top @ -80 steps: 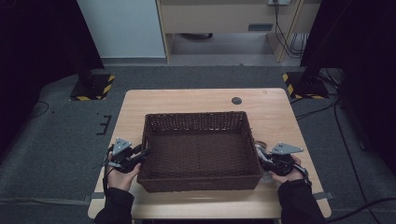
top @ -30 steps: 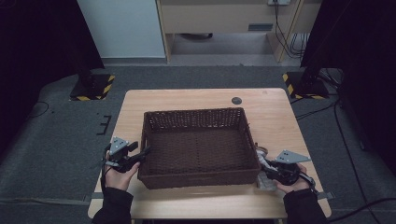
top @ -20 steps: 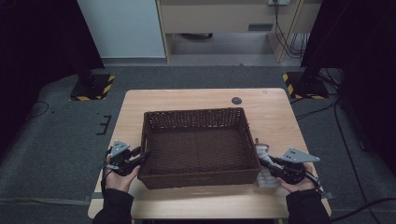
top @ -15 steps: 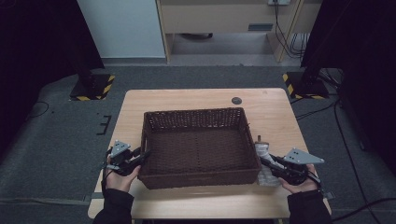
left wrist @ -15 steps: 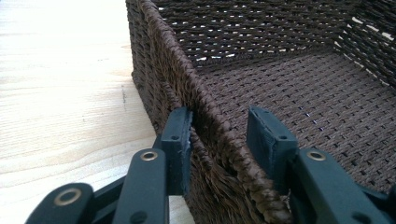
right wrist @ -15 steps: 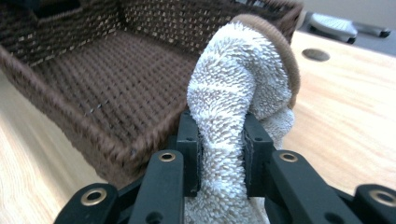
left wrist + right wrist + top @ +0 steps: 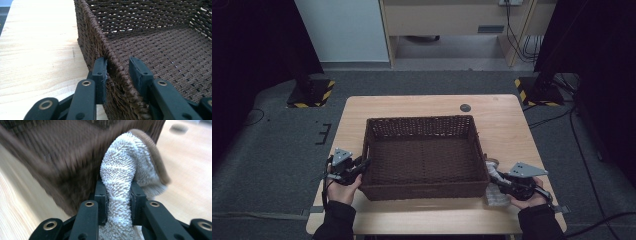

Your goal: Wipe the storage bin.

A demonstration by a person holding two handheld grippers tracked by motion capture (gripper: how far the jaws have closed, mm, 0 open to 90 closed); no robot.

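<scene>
Left gripper [image 7: 116,75] has just been closing with the basket [image 7: 422,131] wall between its jaws. In the left gripper view 1 pad touches the outer face of the rim; the other stands just off the inner face, so the wall is straddled, not yet pinched. In the high view that gripper sits at the basket's near-left corner, same spot as 1 s ago.

Right gripper [image 7: 117,195] is clenched on the towel [image 7: 120,170], a white terry cloth with a brown edge, bunched between both pads. Compared with 2.7 s ago, when the right gripper was at the basket's right wall, it now sits farther out toward the table's [image 7: 512,120] near-right edge, towel [image 7: 495,192] lying on the table just beside the basket's near-right corner. Basket is empty.

Read: left is securing the basket, right has the towel in hand; likely next is lifting the towel over the rim into the basket. Right view is motion-blurred.
</scene>
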